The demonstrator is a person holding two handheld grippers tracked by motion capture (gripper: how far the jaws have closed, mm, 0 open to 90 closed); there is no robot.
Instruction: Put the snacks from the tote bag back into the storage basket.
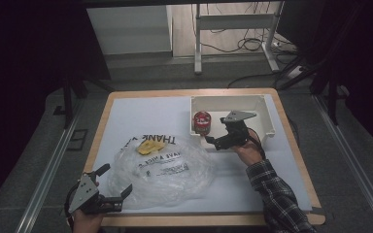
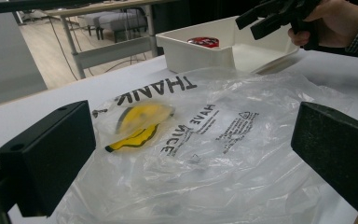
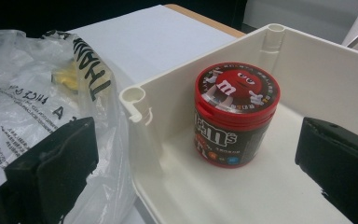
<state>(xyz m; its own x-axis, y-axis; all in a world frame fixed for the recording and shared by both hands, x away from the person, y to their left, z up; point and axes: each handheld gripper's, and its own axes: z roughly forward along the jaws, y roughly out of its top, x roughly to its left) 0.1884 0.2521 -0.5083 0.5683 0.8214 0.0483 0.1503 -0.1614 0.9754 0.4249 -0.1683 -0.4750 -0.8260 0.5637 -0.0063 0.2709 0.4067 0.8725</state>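
A red M&M's can [image 1: 202, 122] [image 3: 235, 114] stands upright in the left end of a white bin [image 1: 267, 116] [image 3: 135, 95]. My right gripper [image 1: 215, 130] [image 3: 196, 168] is open at the bin's near edge, aimed at the can, its jaws wide apart and not touching it. A clear plastic "thank you" bag [image 1: 160, 172] [image 2: 223, 154] lies crumpled on the table with a yellow item [image 1: 149, 145] [image 2: 140, 121] inside. My left gripper [image 1: 116, 178] [image 2: 193, 158] is open at the bag's near left corner, holding nothing.
A white sheet [image 1: 141, 114] covers the wooden table. The bin [image 2: 200, 49] sits at the back right, with the bag's edge pressing against its corner. The right gripper [image 2: 275, 14] and its hand show far off in the left gripper view. Cables and desk legs lie on the floor beyond.
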